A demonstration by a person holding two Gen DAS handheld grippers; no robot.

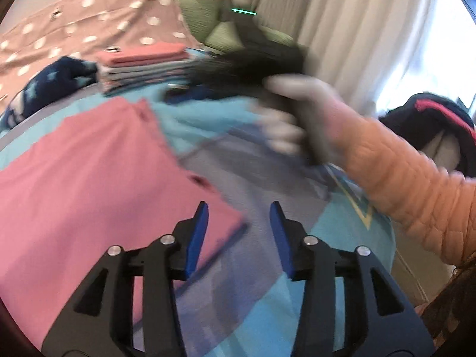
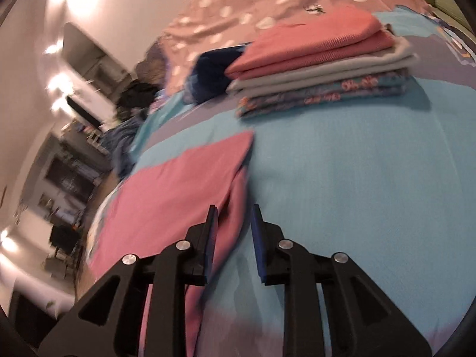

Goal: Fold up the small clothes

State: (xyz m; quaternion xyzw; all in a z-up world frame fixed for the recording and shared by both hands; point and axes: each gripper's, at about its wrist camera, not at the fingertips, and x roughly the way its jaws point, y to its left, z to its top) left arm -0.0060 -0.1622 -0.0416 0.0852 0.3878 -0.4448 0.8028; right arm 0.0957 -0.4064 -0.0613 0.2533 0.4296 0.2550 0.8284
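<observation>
Both tools, left (image 1: 239,235) and right (image 2: 233,232), hung spread and empty over a pink garment (image 1: 89,178) on the bed (image 2: 357,178); a folded stack (image 2: 321,68) waited behind, this piece seemingly unfinished.

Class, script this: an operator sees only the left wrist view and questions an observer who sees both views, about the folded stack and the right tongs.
Operator: What is at the bottom of the stack?
Observer: The right wrist view shows that its lowest piece is blue with pink print.
Operator: Are the right tongs gripping?
Observer: No, they stand open over the edge of the pink garment.
</observation>
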